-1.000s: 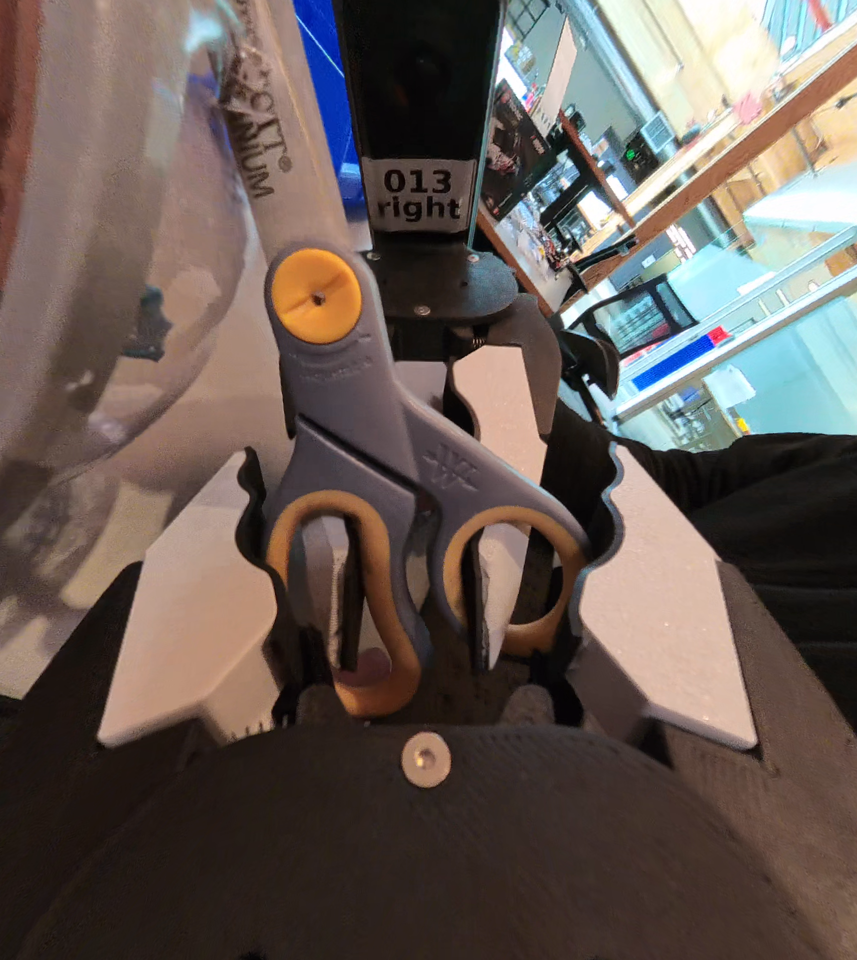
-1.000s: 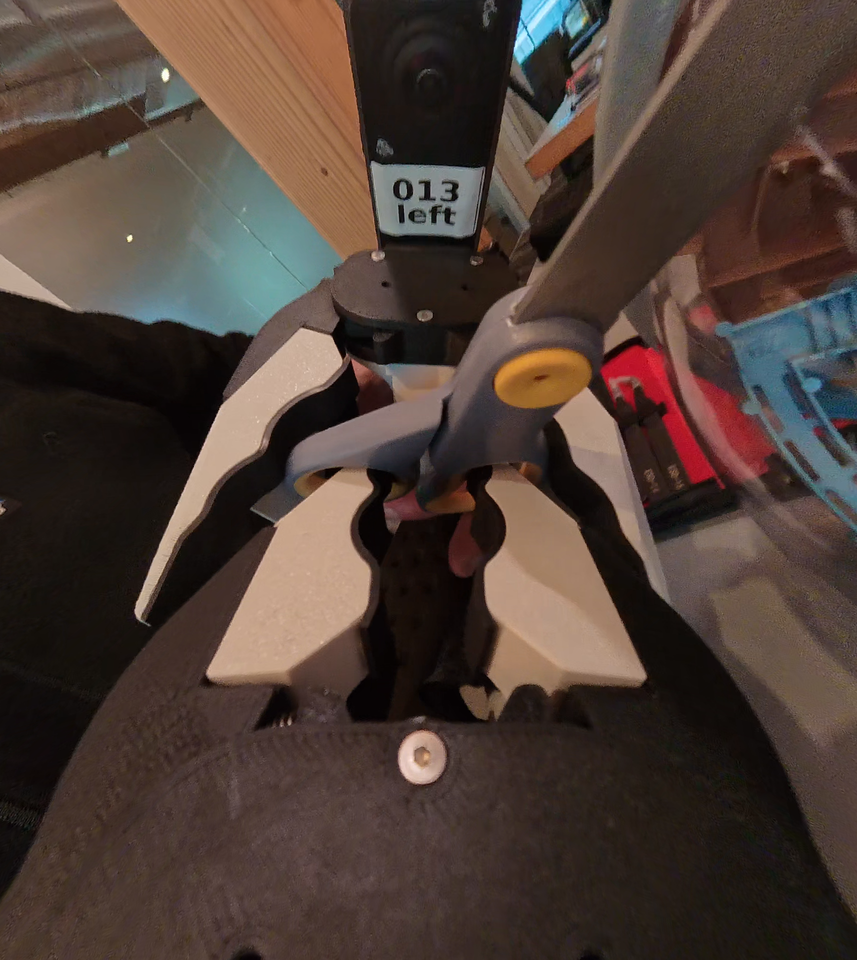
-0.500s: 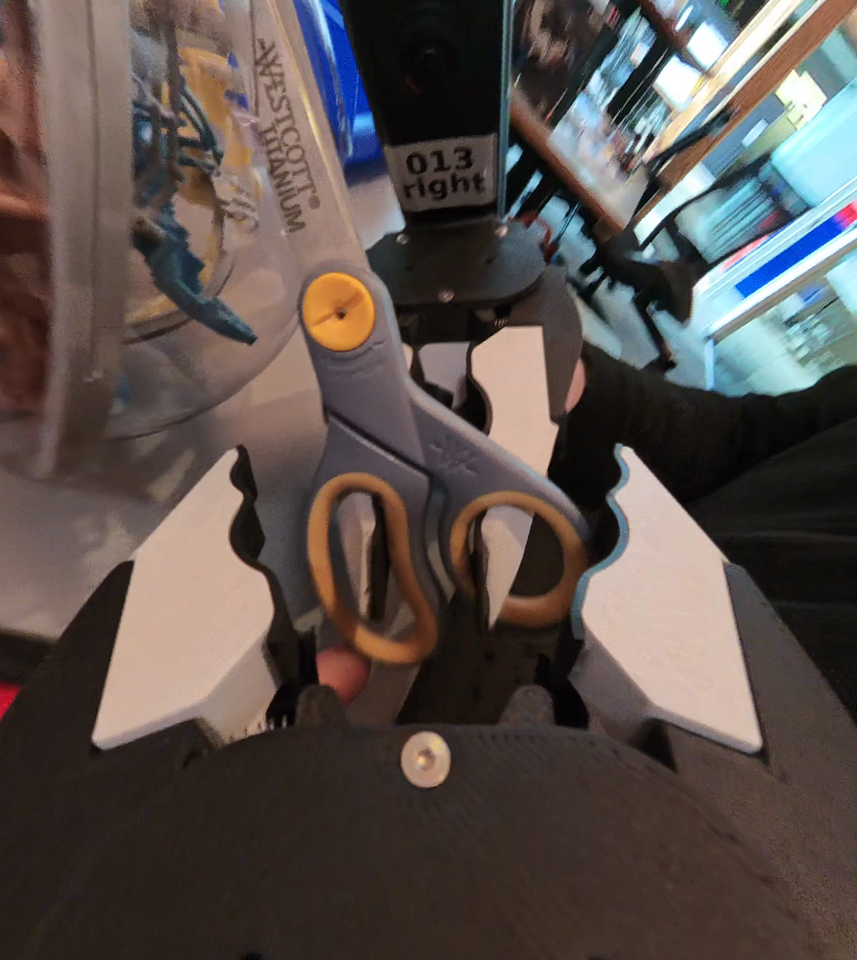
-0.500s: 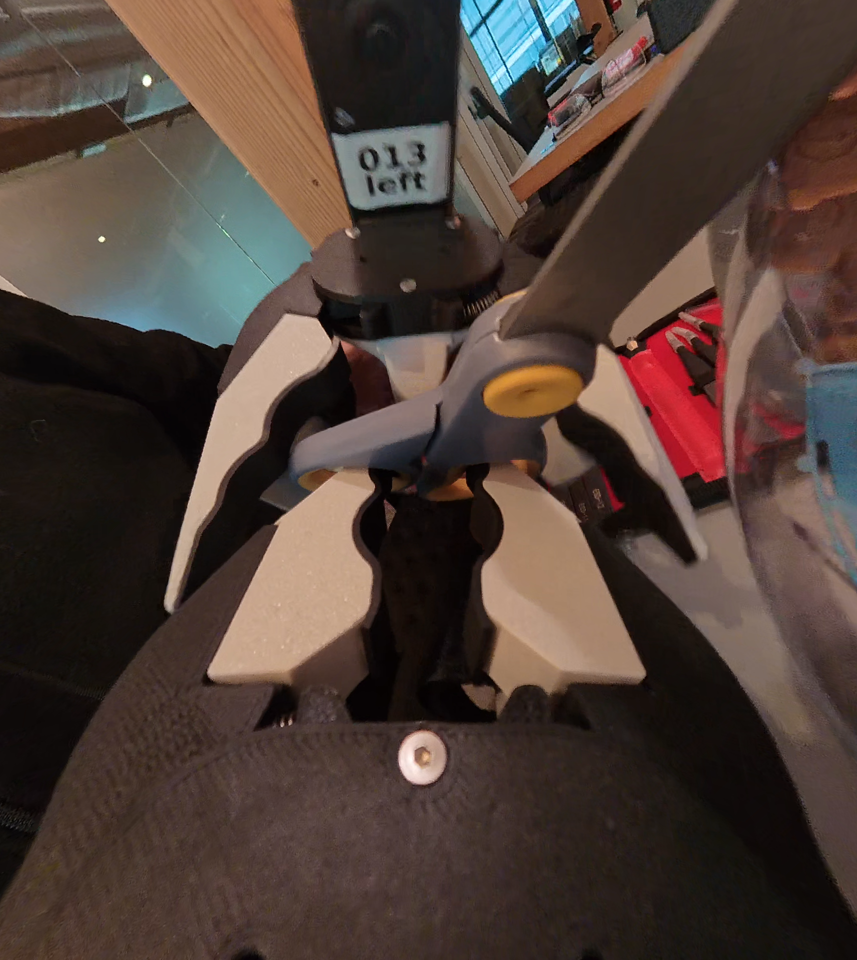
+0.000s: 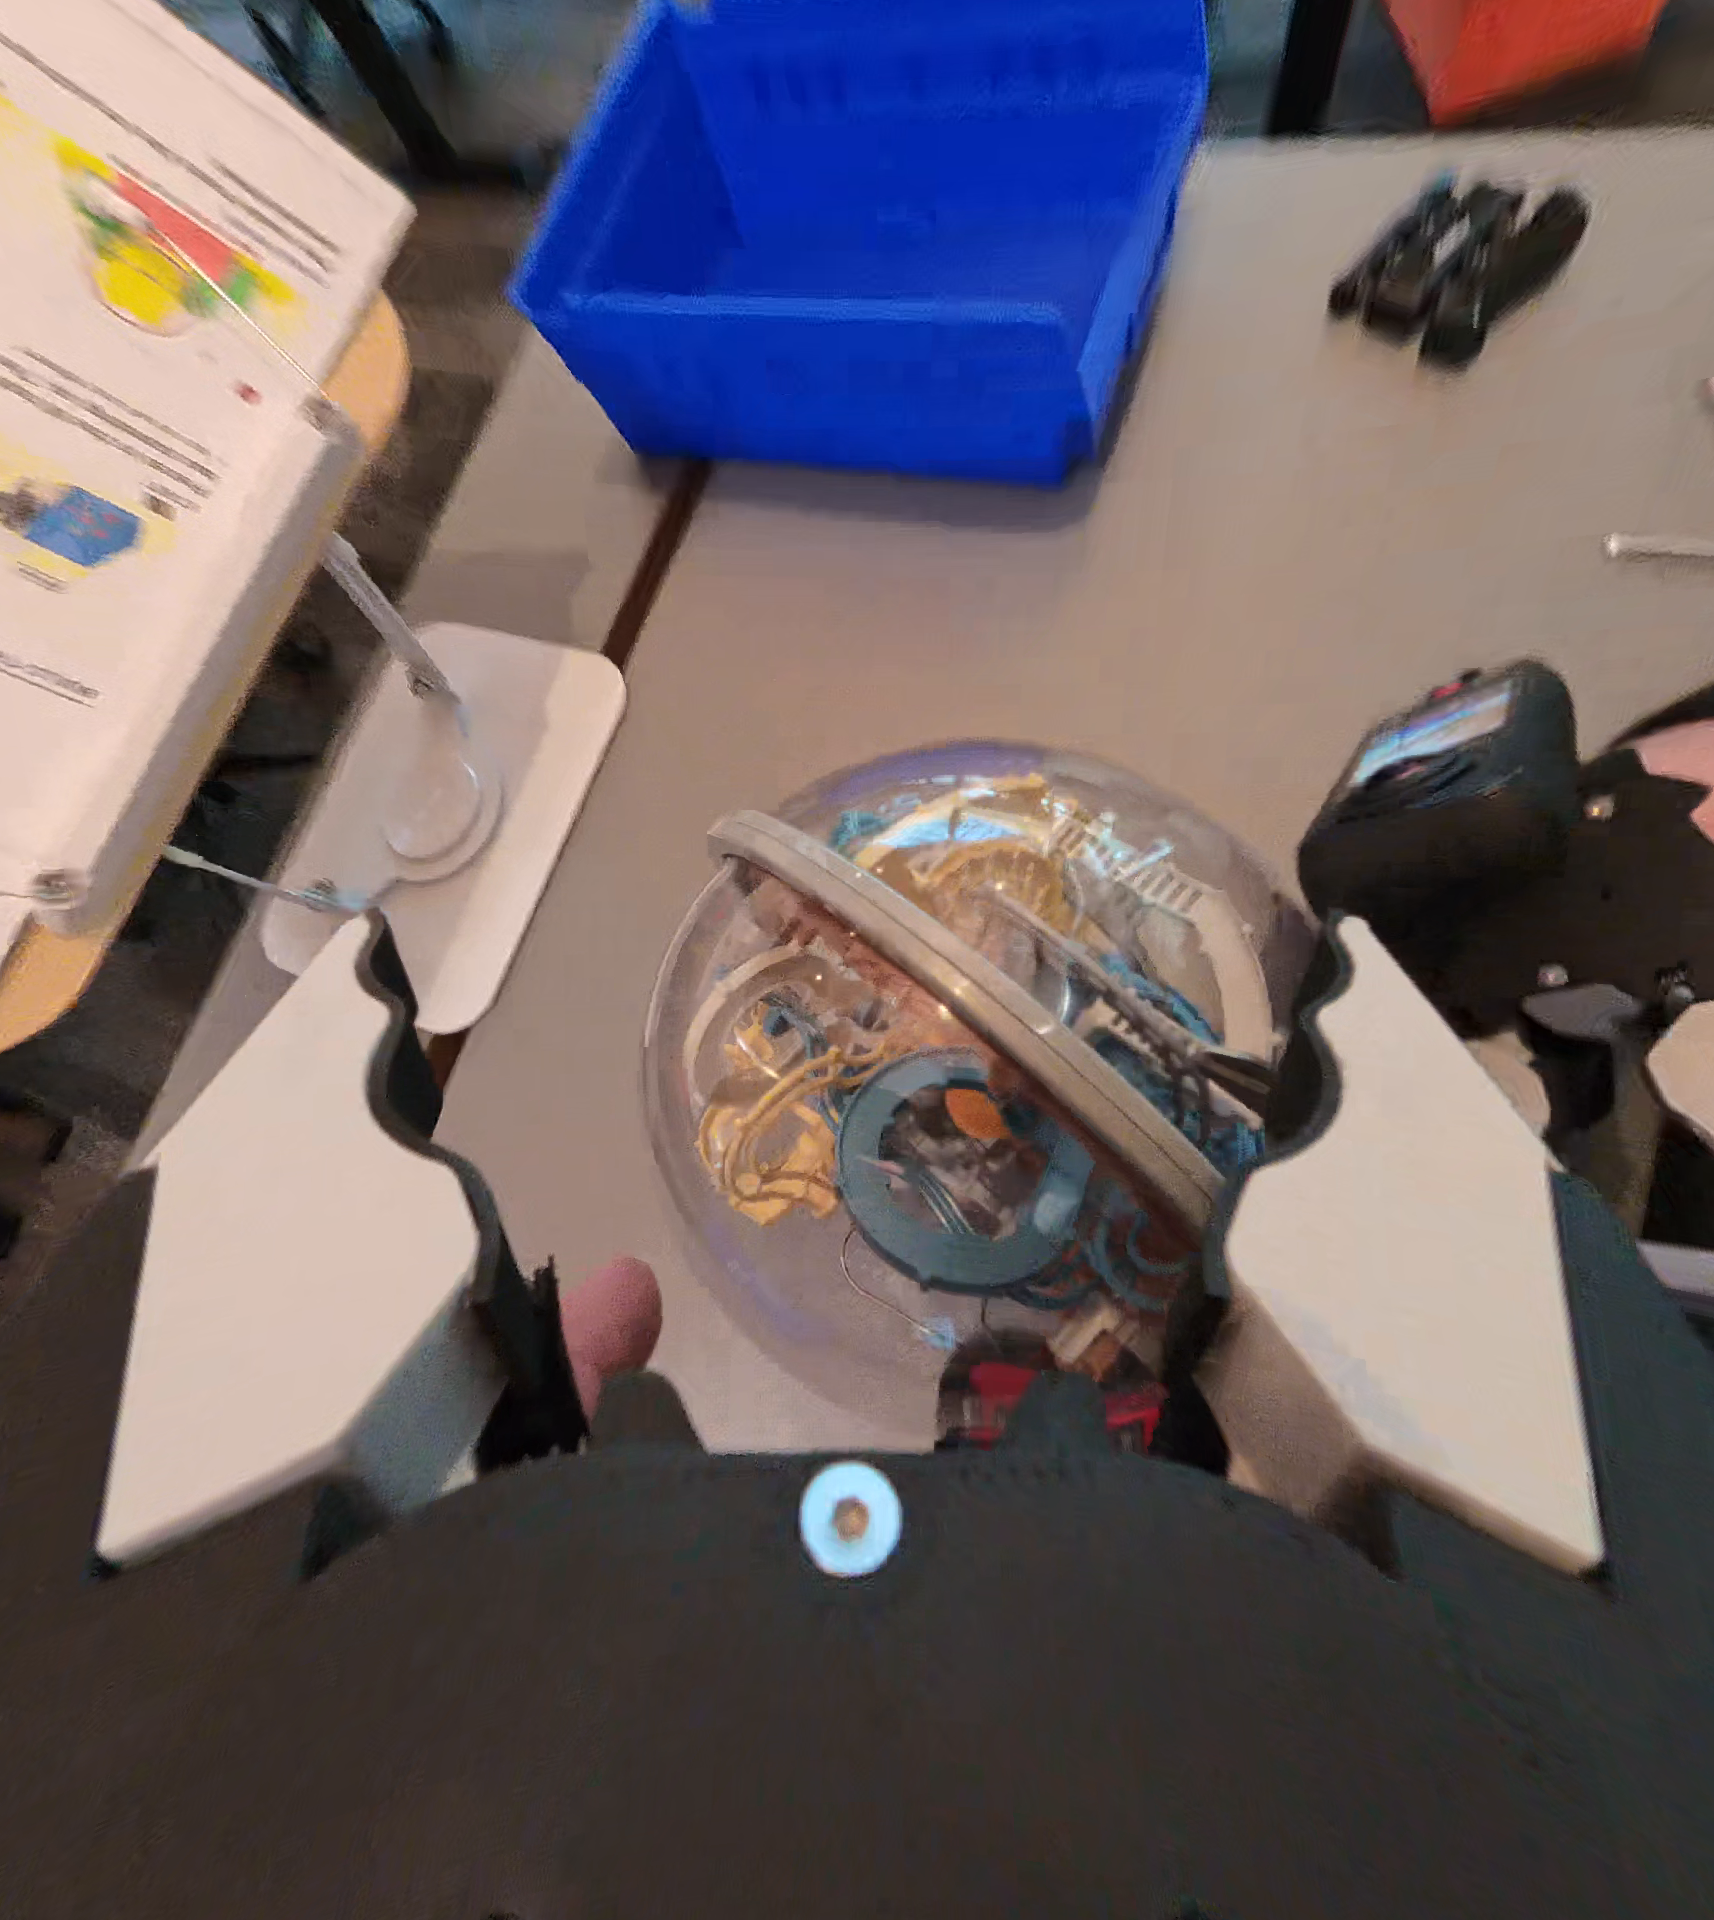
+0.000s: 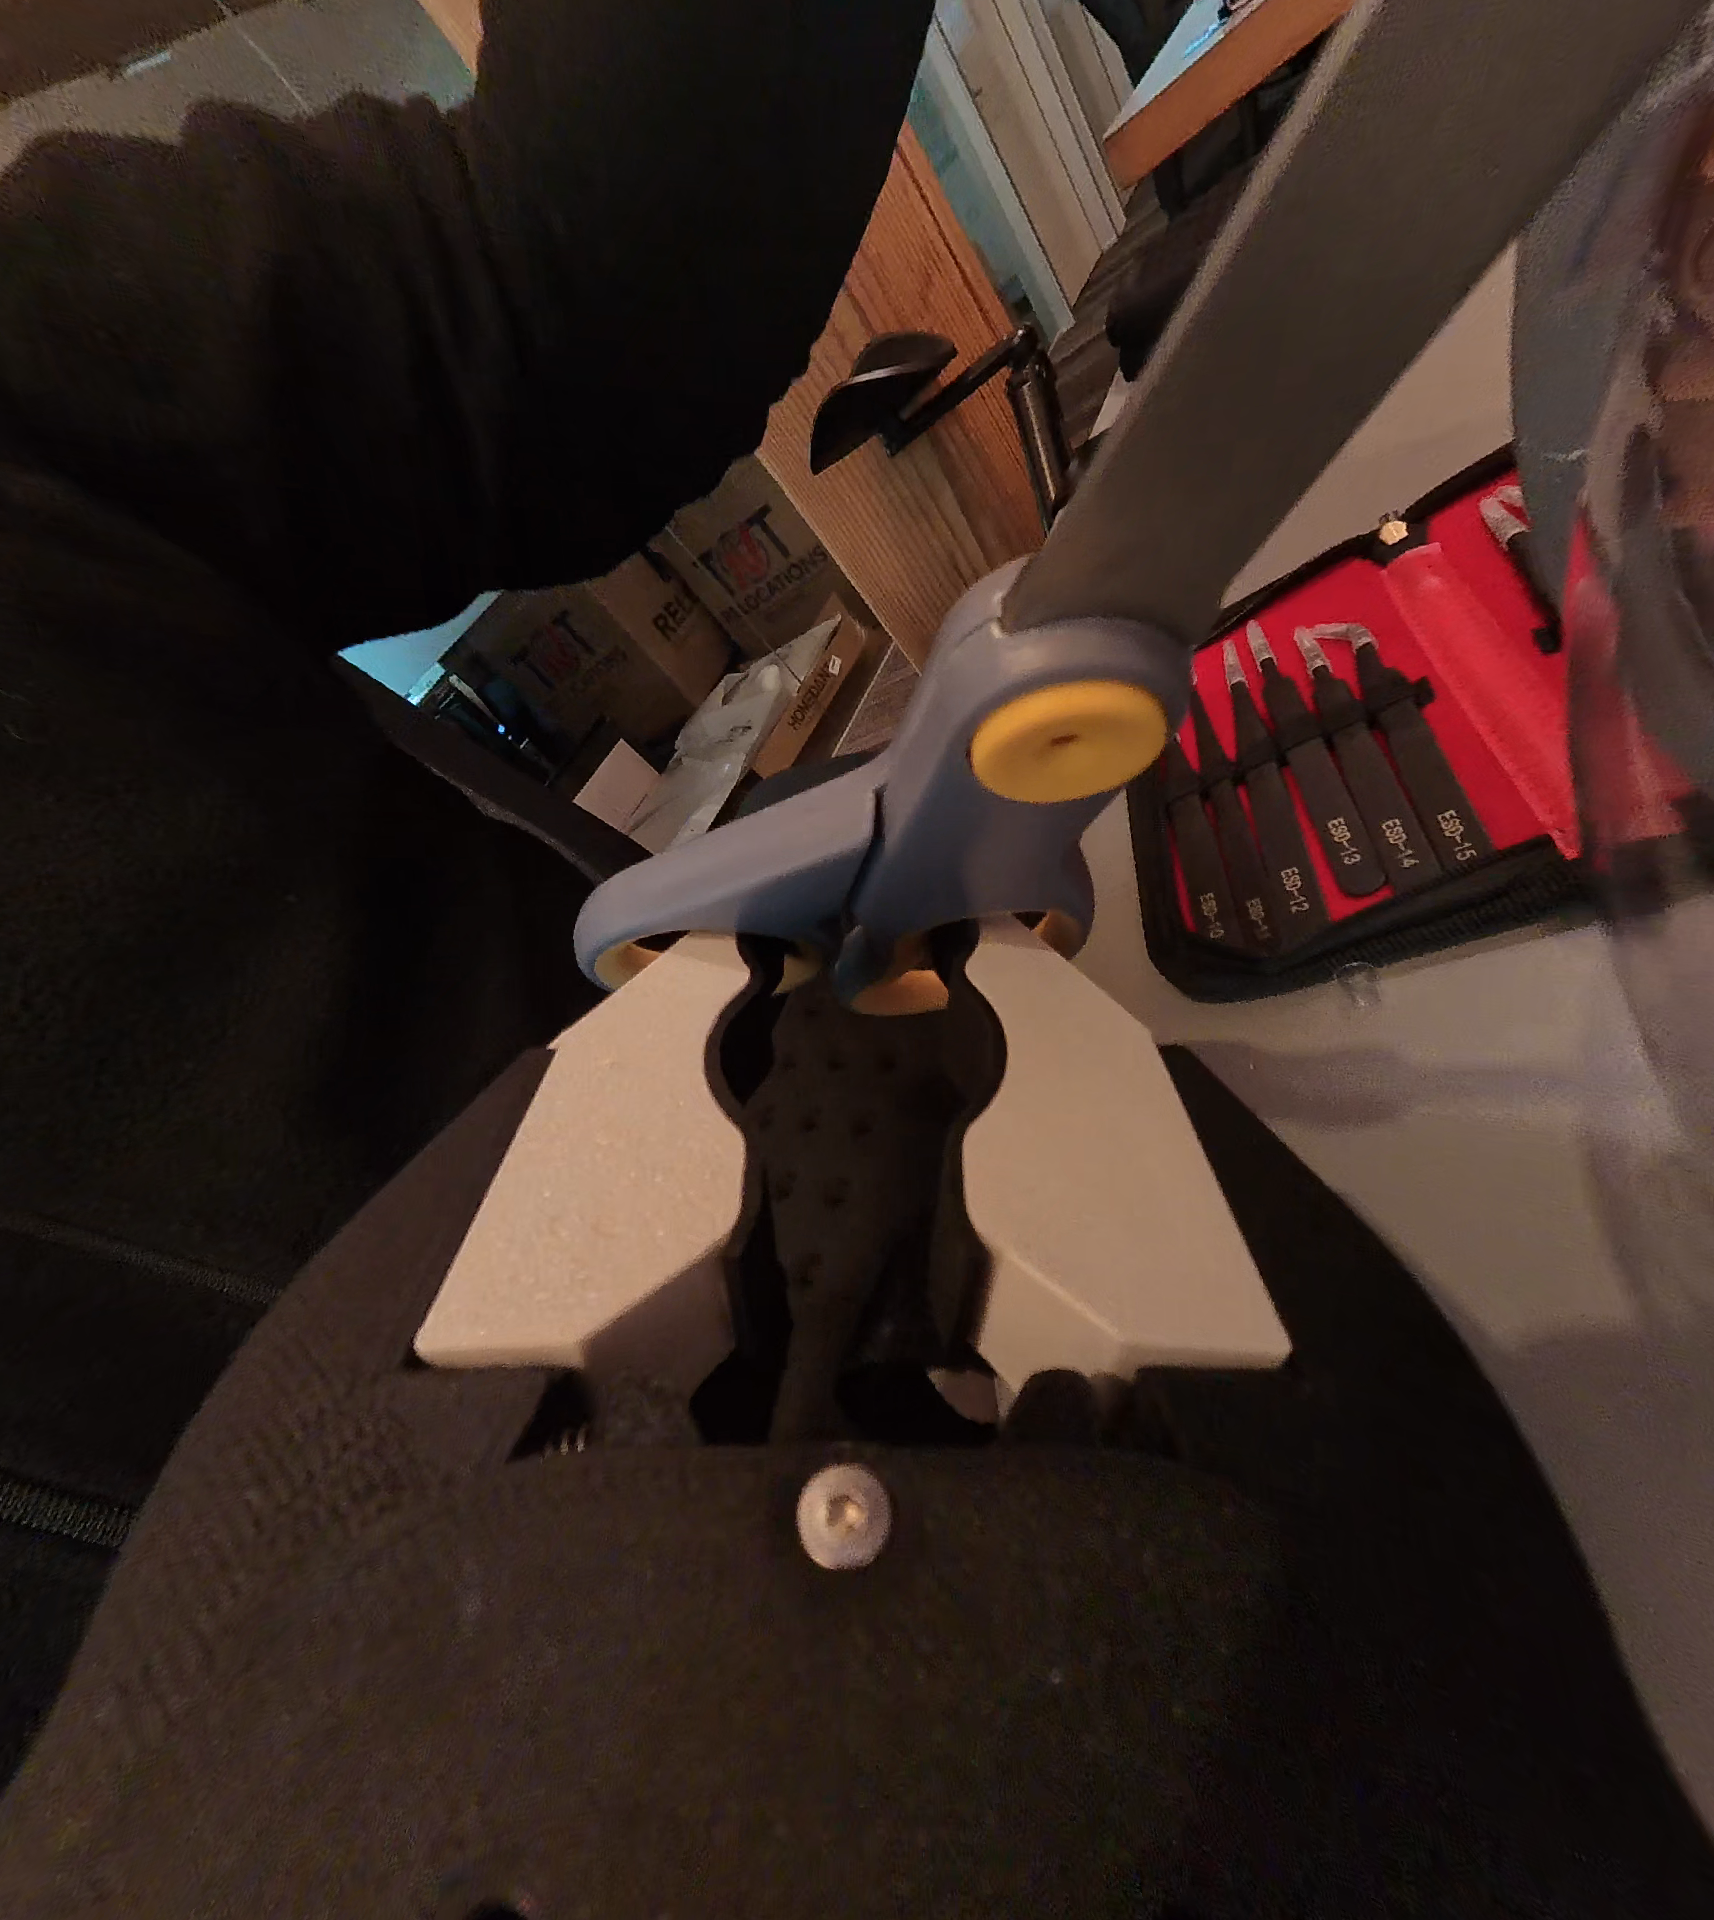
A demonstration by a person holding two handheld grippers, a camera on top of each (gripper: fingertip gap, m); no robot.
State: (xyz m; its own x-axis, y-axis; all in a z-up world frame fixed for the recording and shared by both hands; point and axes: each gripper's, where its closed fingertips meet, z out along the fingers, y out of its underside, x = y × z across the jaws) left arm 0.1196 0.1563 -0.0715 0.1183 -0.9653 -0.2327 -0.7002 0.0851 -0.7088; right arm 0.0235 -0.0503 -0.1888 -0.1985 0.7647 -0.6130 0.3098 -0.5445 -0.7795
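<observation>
My left gripper [image 5: 858, 935] is open and empty, pointing down over a grey table [image 5: 936, 623]. A clear plastic ball [image 5: 946, 1049] with a coloured maze inside sits on the table between its fingers, untouched. My right gripper [image 6: 858, 966] is shut on the handles of grey-blue scissors [image 6: 936, 831] with a yellow pivot. Their closed blade [image 6: 1300, 312] runs up to the right. The right gripper's black body [image 5: 1445, 821] shows at the right of the left wrist view. The ball's edge [image 6: 1684, 520] is blurred at the right of the right wrist view.
A blue bin [image 5: 863, 260] stands at the far side of the table. A printed sheet on a stand [image 5: 94, 416] is at the left. Black tools [image 5: 1455, 260] and metal tools [image 5: 1684, 540] lie at the right. A red tweezer case [image 6: 1352, 790] lies open. A black sleeve [image 6: 313, 312] is close by.
My left gripper has pulled away from the scissors and swung down over the ball on the table. My right gripper still holds the scissors.
</observation>
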